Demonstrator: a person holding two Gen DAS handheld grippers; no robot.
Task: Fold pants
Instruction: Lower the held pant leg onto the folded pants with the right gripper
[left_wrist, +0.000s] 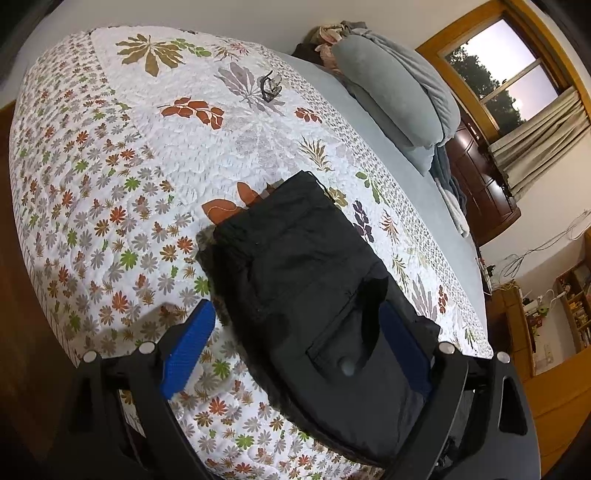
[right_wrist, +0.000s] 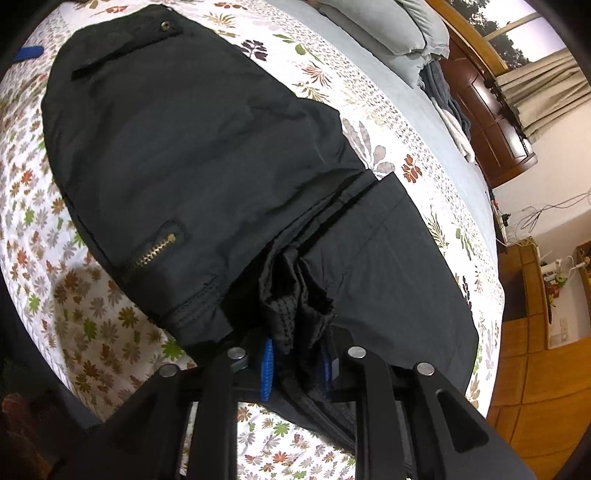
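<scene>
Black pants (left_wrist: 295, 258) lie folded on the flowered quilt (left_wrist: 129, 147), with a buttoned pocket flap toward me in the left wrist view. My left gripper (left_wrist: 295, 339) is open wide and straddles the near end of the pants; its left pad (left_wrist: 188, 347) hangs over the quilt and the right one sits at the pants' edge. In the right wrist view the pants (right_wrist: 184, 147) show a brass zipper pocket (right_wrist: 155, 251). My right gripper (right_wrist: 295, 365) has a bunched fold of the black cloth between its narrow-set blue pads (right_wrist: 266, 369).
Grey pillows and a blanket (left_wrist: 399, 96) are piled at the far end of the bed. A small dark object (left_wrist: 269, 86) lies on the quilt beyond the pants. Dark wooden furniture (left_wrist: 480, 184) and a window (left_wrist: 498, 74) stand to the right; the bed edge drops off at left.
</scene>
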